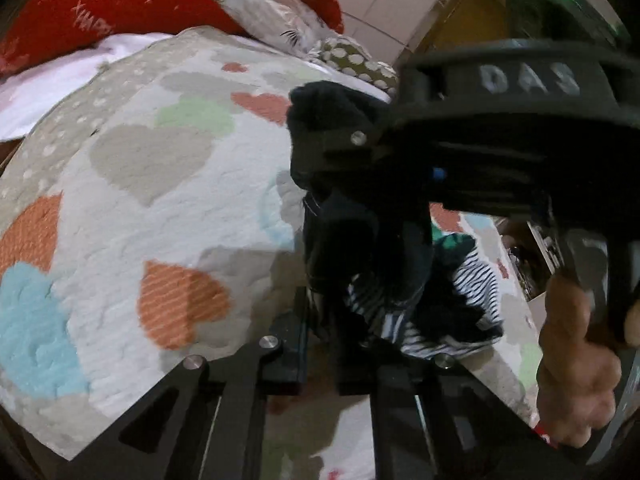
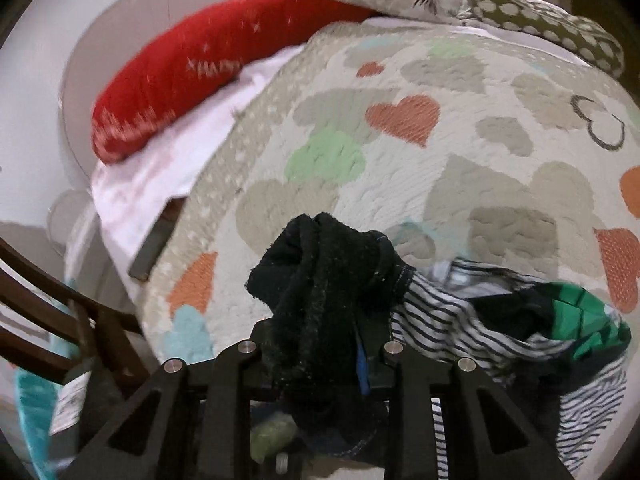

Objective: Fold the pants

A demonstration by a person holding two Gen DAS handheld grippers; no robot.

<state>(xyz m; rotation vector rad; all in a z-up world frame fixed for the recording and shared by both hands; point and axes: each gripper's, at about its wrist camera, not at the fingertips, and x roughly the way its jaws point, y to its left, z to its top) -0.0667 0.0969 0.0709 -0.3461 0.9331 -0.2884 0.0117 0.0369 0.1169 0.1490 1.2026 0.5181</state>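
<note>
The pants are black fabric, bunched. In the right wrist view my right gripper (image 2: 320, 320) is shut on a thick fold of the black pants (image 2: 320, 272), held above the bed. In the left wrist view my left gripper (image 1: 340, 280) is shut on another part of the black pants (image 1: 356, 240), which hang between its fingers. The right gripper's body (image 1: 500, 128) crosses the upper right of the left wrist view, with pants fabric bulging from its tip (image 1: 320, 112). The two grippers are close together.
A heart-patterned quilt (image 1: 160, 200) covers the bed (image 2: 440, 140). A pile of striped and green clothes (image 2: 520, 320) lies on it to the right. A red pillow (image 2: 200, 64) and patterned pillows sit at the head. A wooden chair (image 2: 80, 320) stands left of the bed.
</note>
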